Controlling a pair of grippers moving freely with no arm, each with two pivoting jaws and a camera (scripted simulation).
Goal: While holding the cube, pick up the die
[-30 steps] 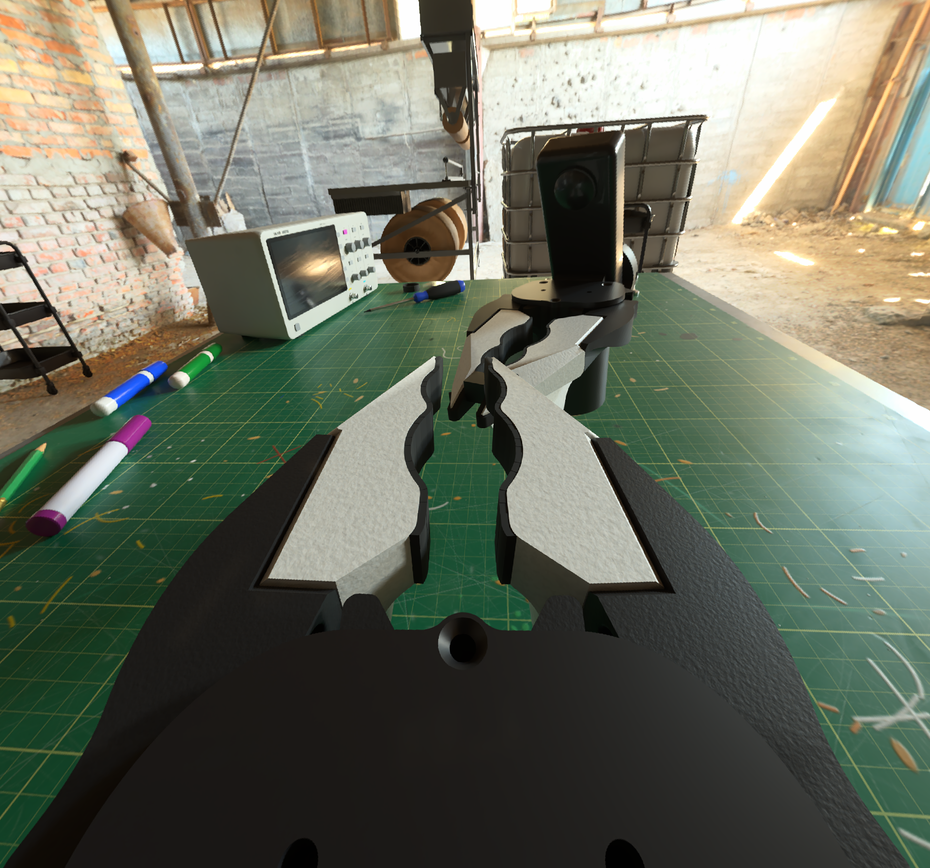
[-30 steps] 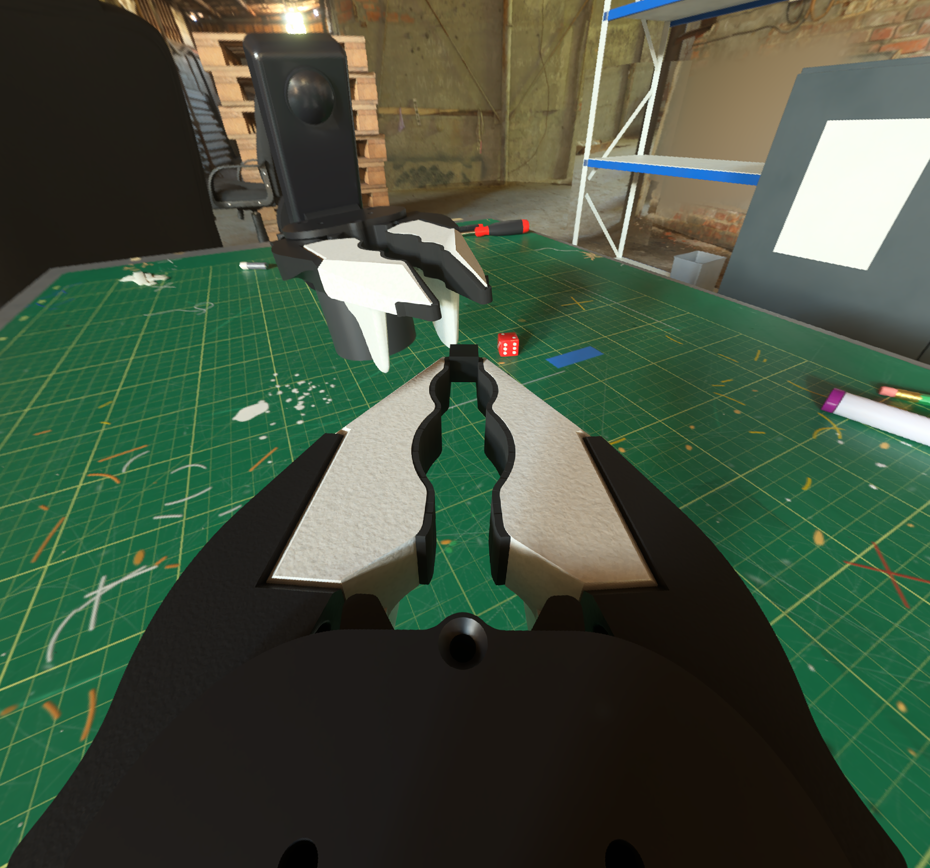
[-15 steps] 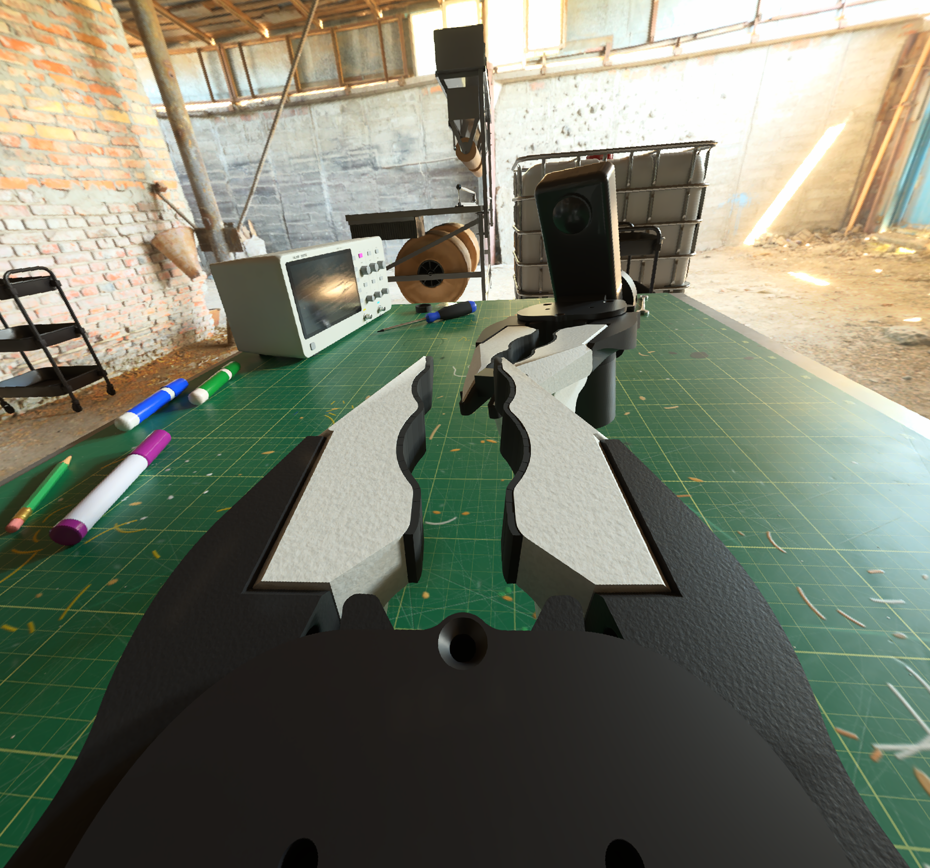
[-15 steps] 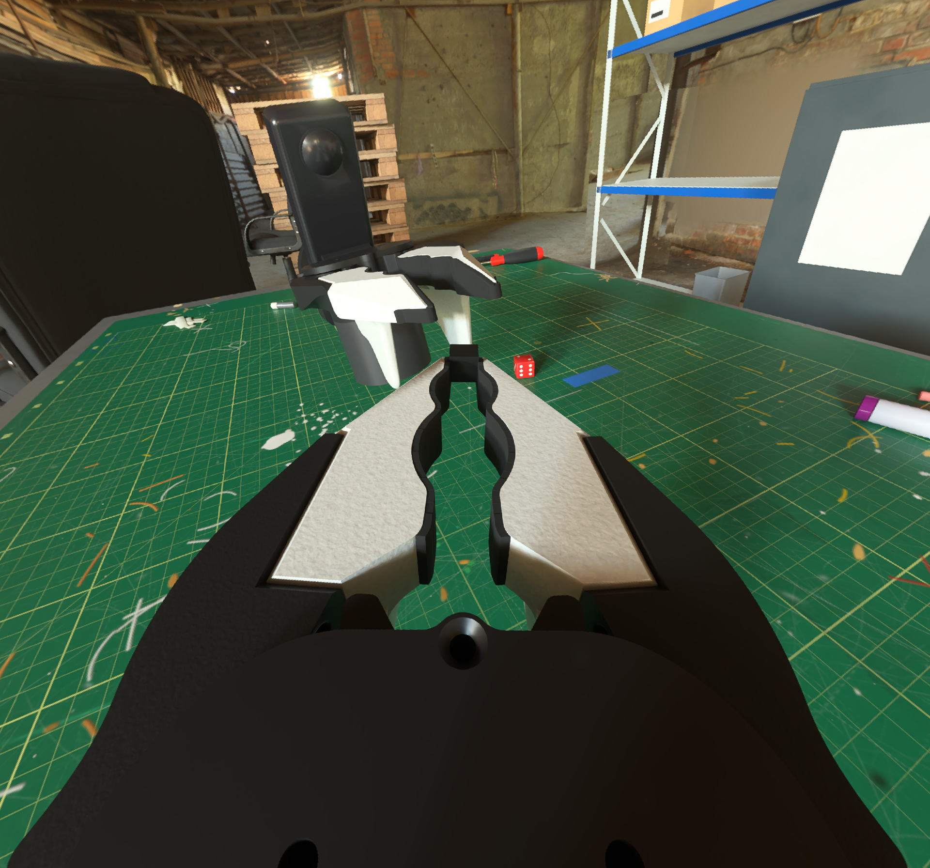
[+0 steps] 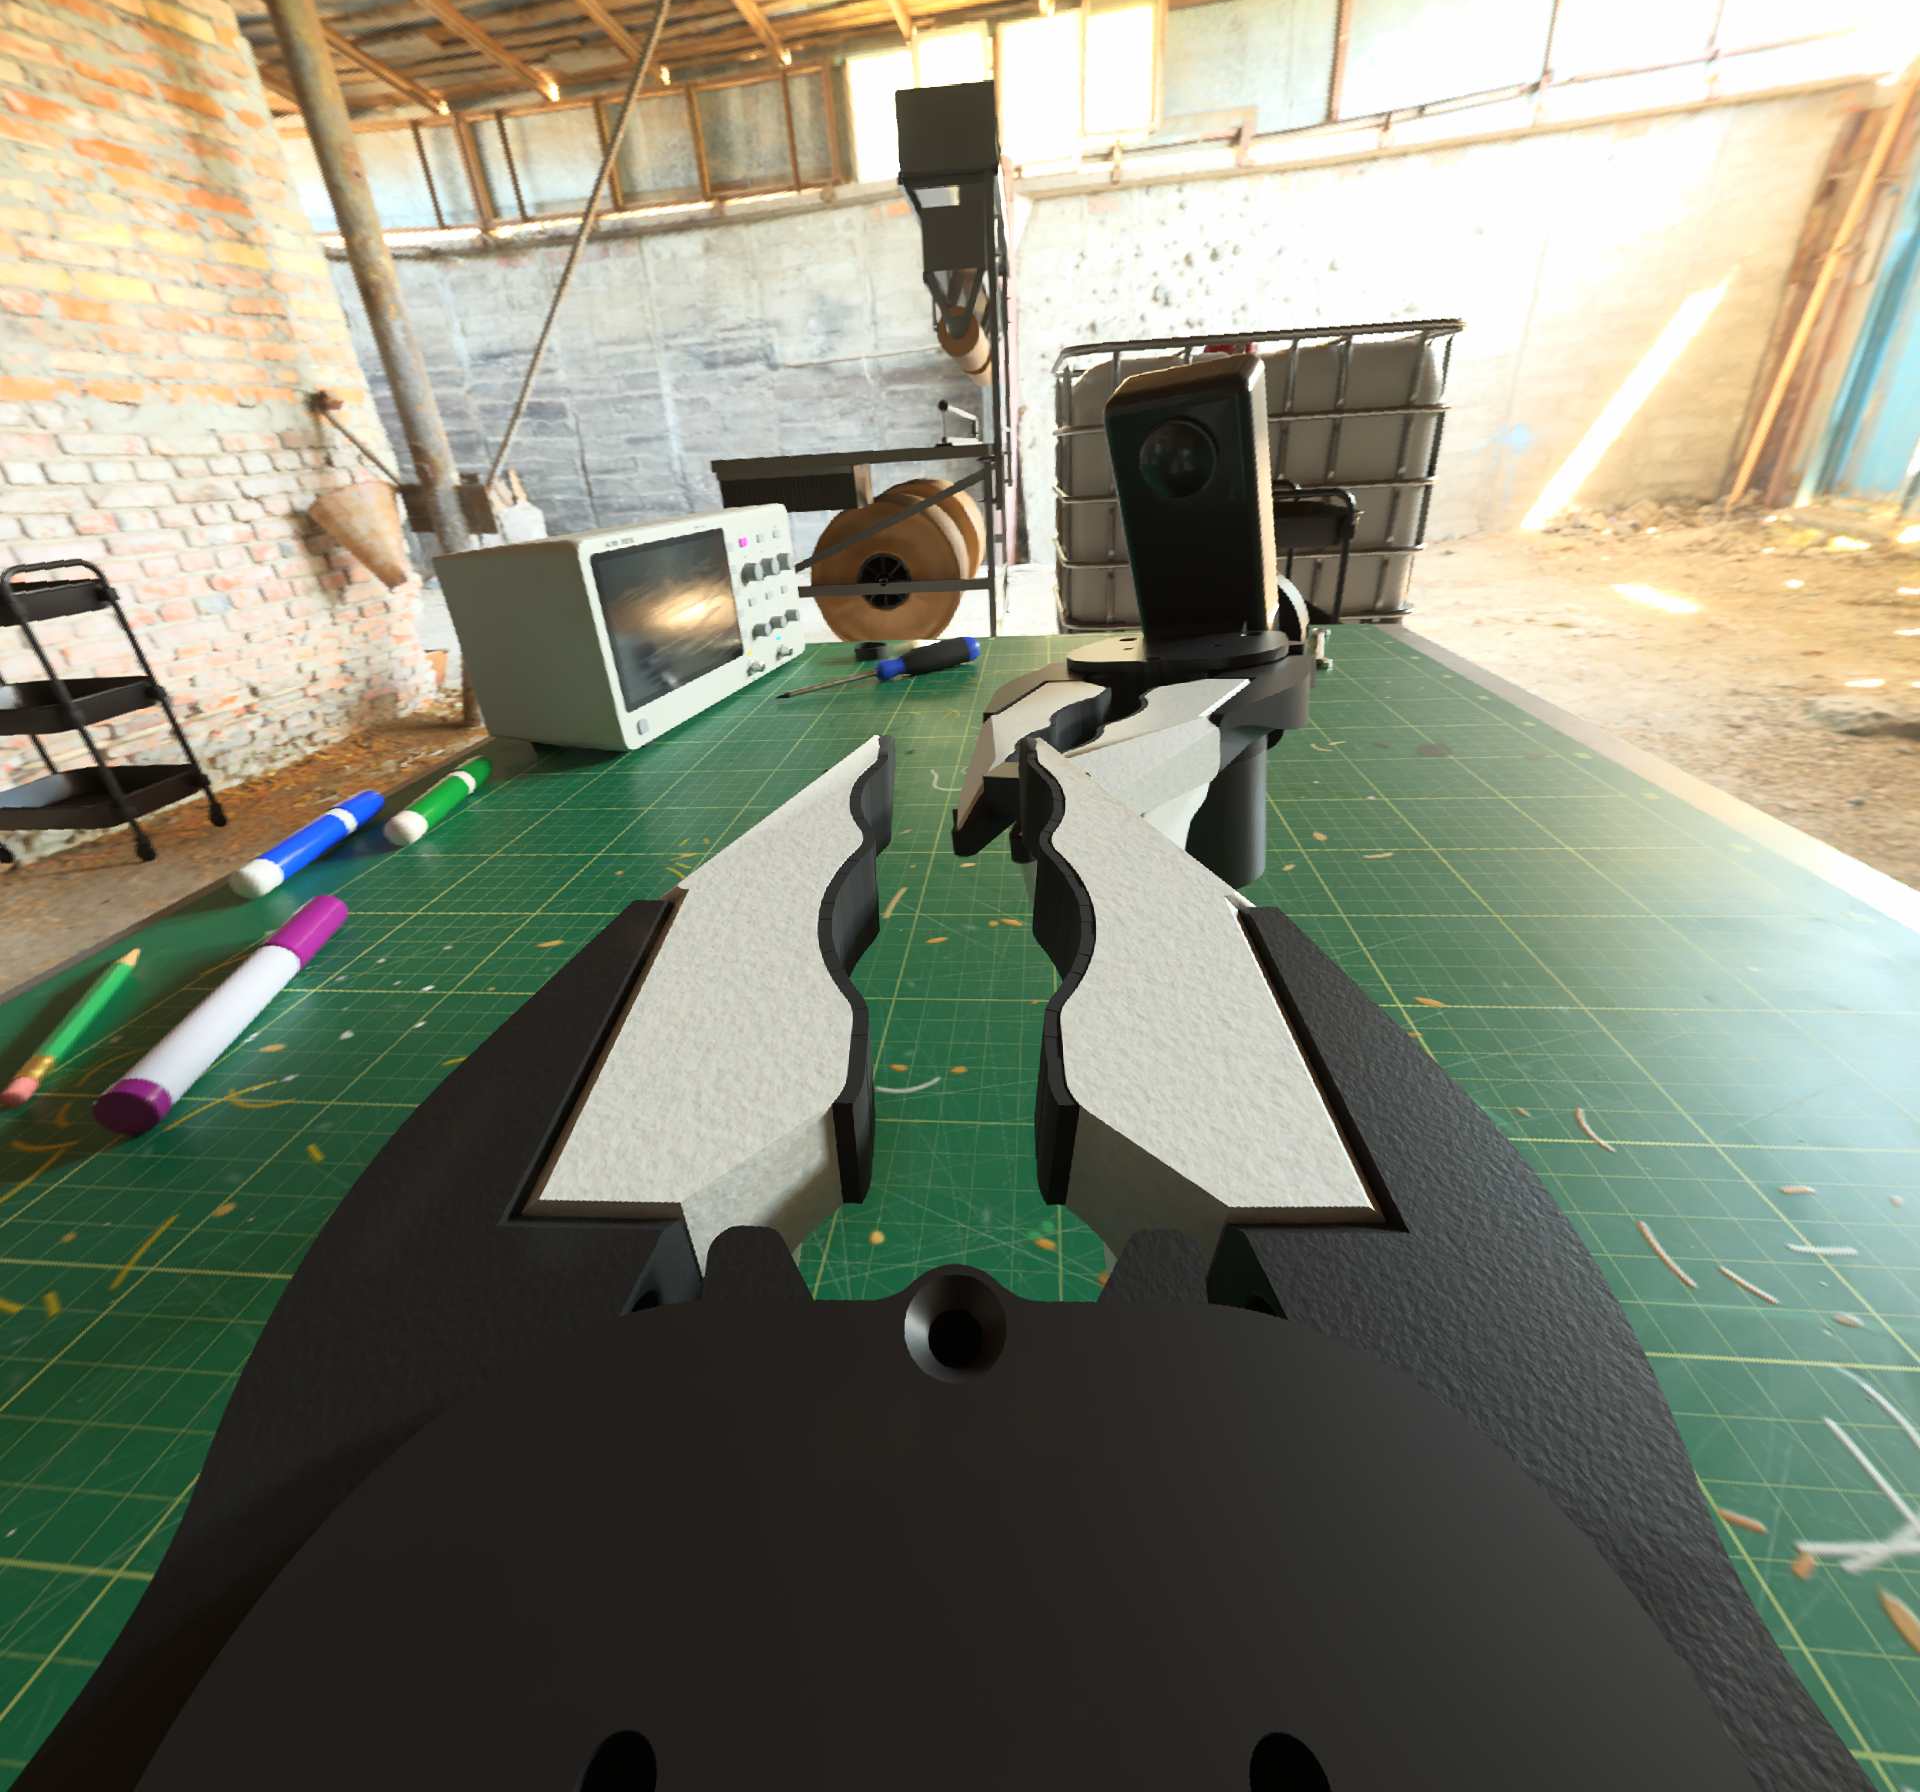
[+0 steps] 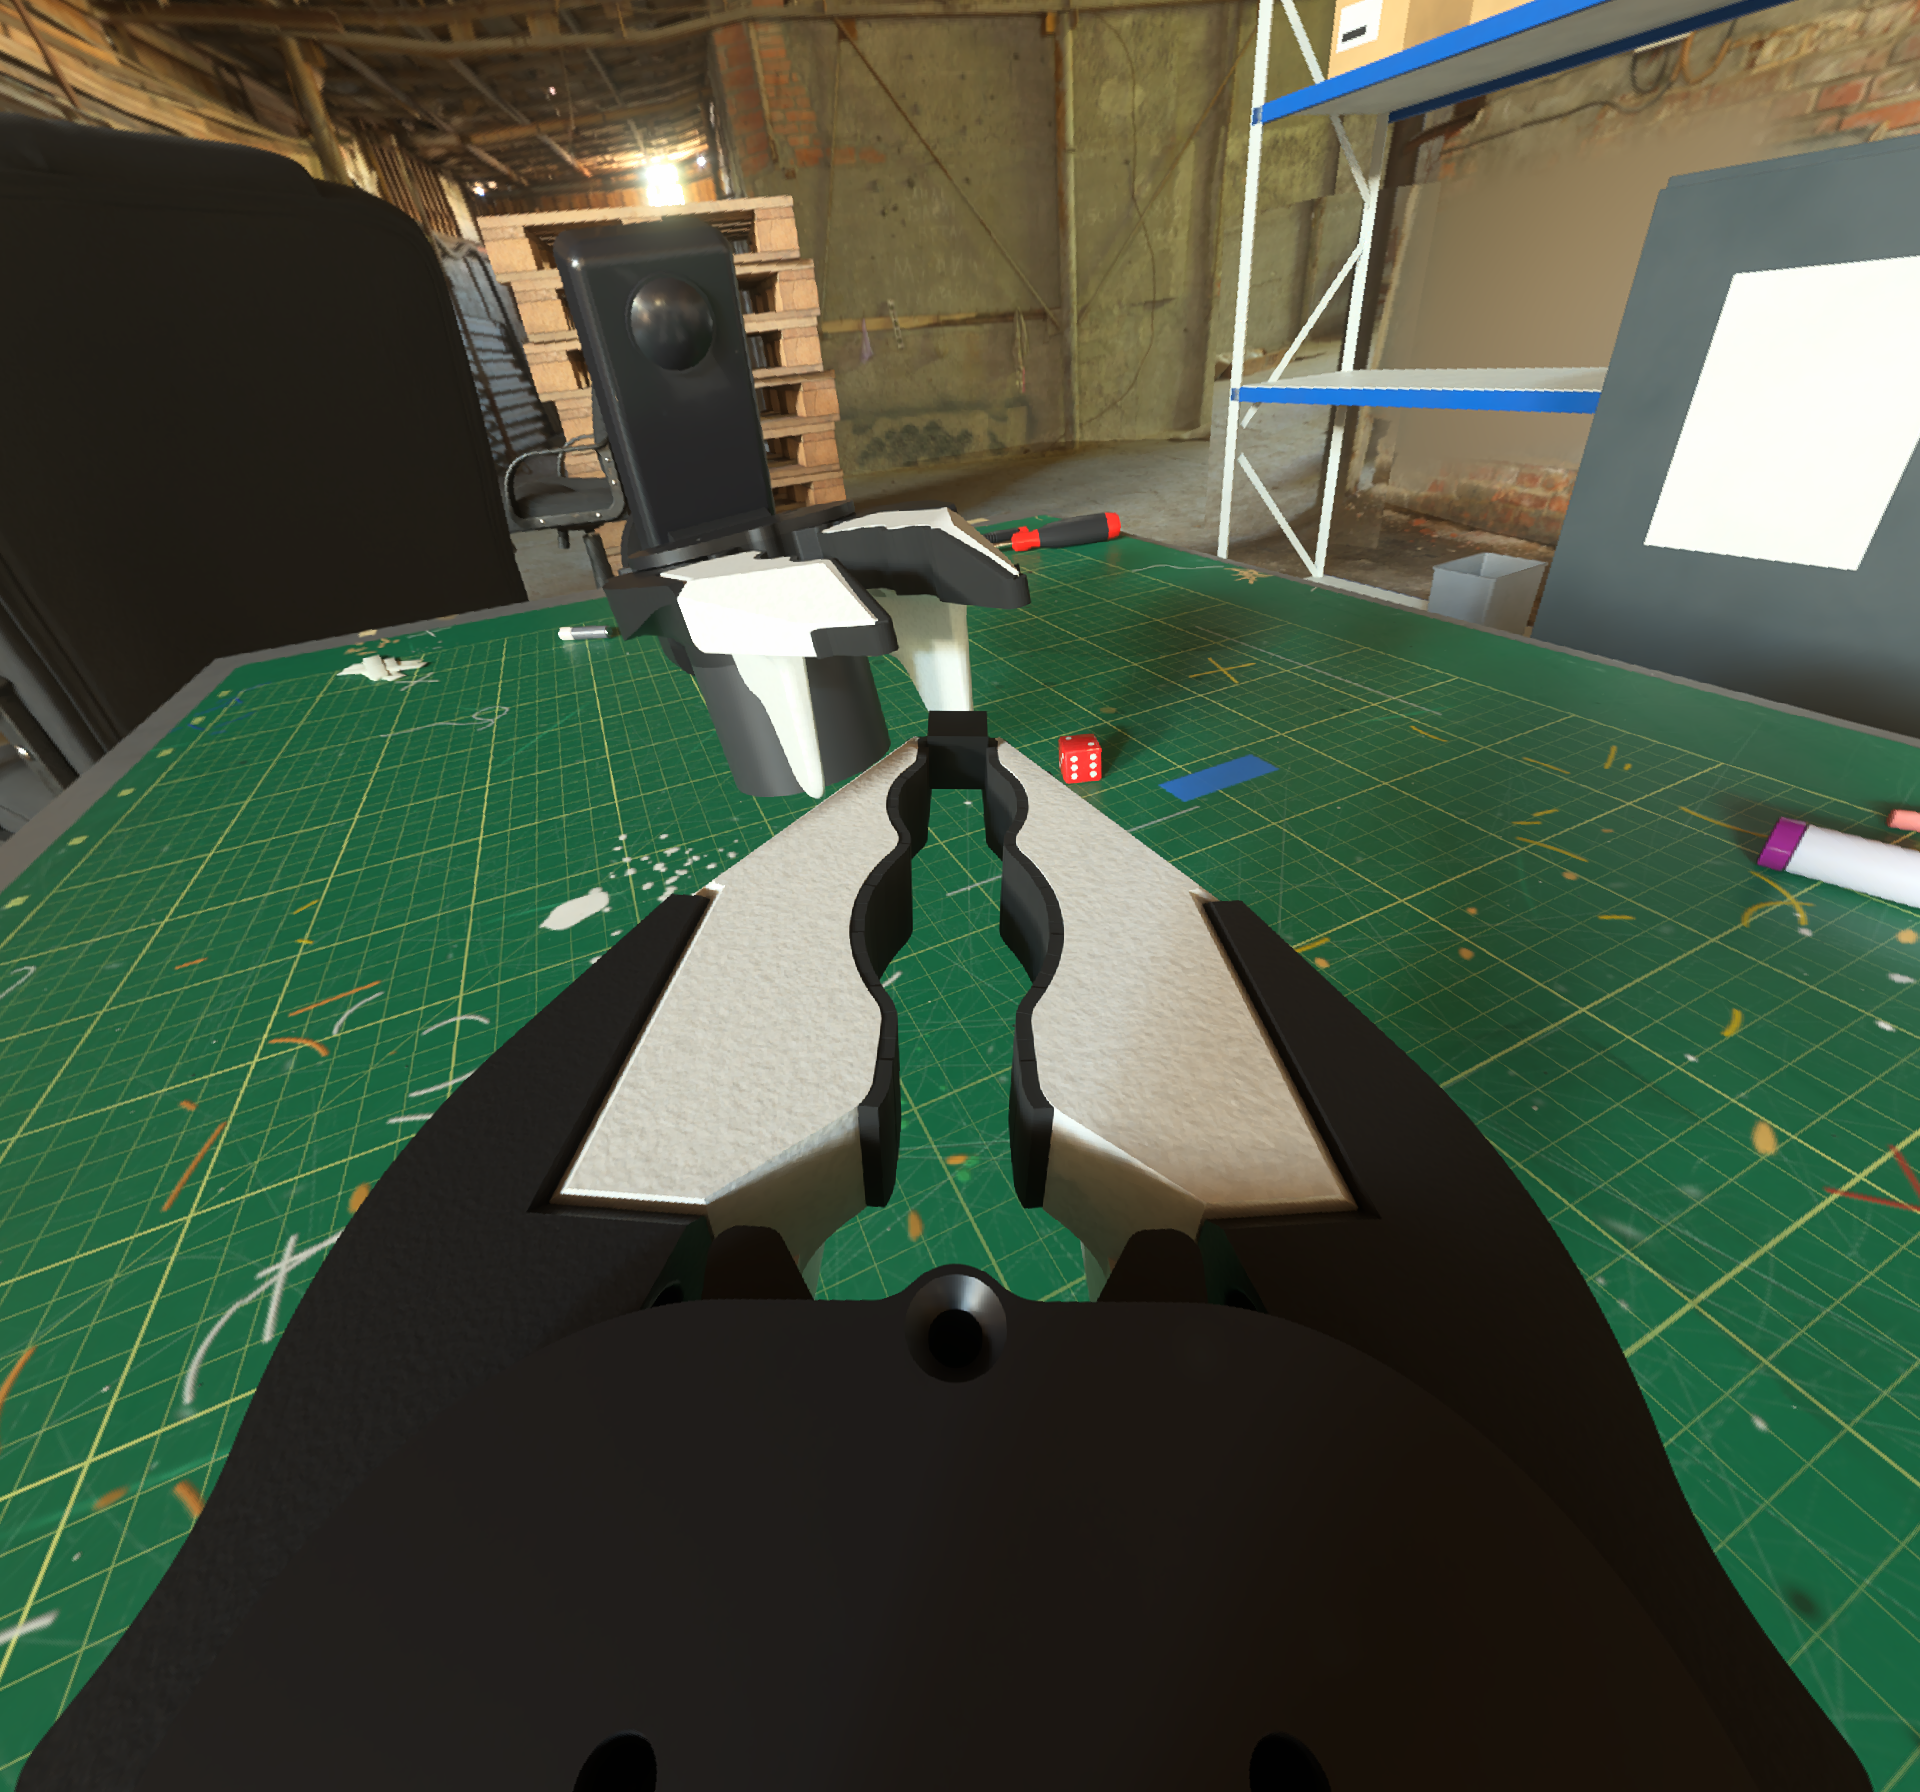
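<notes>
The right gripper [image 6: 957, 755], with rough white fingers and wavy black pads, pinches a small matte black cube [image 6: 957, 732] at its tips. The left gripper [image 5: 954, 774] is spread, holding nothing. A glossy red white-pipped die [image 6: 1081, 758] sits on the gridded green cutting mat [image 6: 1351, 911], at one o'clock just beyond the cube.

Right gripper [image 6: 957, 755] fingers pinch a black cube [image 6: 957, 730]; red die [image 6: 1081, 758] lies just beyond on the mat [image 6: 1455, 911].

Black cube [image 6: 957, 741] pinched aloft; red die [image 6: 1080, 758] on mat.
</notes>
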